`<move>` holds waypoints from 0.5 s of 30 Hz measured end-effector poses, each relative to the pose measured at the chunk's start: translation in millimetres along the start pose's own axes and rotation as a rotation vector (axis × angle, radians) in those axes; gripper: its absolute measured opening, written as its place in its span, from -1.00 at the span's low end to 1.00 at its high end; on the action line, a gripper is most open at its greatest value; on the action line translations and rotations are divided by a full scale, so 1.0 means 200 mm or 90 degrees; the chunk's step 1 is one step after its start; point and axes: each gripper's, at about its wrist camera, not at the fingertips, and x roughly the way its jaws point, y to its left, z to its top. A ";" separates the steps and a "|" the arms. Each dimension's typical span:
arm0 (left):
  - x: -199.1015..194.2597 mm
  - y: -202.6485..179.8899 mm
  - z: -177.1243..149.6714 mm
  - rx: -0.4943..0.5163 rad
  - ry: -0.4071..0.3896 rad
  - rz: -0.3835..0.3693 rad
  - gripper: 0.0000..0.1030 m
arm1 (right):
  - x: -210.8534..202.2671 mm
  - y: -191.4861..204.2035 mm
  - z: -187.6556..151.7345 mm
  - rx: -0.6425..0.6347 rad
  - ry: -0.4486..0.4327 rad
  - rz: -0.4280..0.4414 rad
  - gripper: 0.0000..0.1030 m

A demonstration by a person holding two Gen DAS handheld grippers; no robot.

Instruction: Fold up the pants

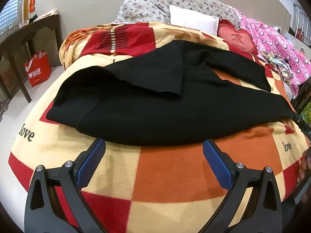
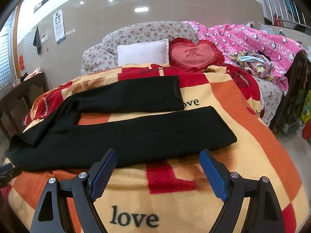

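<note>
Black pants (image 2: 120,134) are lying unfolded mid-frame on the checkered blanket (image 2: 194,203), waistband cut off at left. Left gripper (image 1: 154,151) and right gripper (image 2: 158,162) are both gaping apart, holding nothing.

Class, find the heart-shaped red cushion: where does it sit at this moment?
In the right wrist view the heart-shaped red cushion sits at the head of the bed, between the white pillow on its left and the pink quilt on its right.
</note>
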 end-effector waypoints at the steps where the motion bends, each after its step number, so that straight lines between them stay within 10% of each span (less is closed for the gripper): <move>1: 0.00 0.00 0.00 -0.001 -0.001 0.001 0.96 | 0.00 0.00 0.00 0.000 0.001 -0.001 0.65; 15: -0.13 0.29 0.03 -0.101 -0.076 -0.059 0.96 | 0.00 0.00 0.00 0.003 0.001 -0.004 0.65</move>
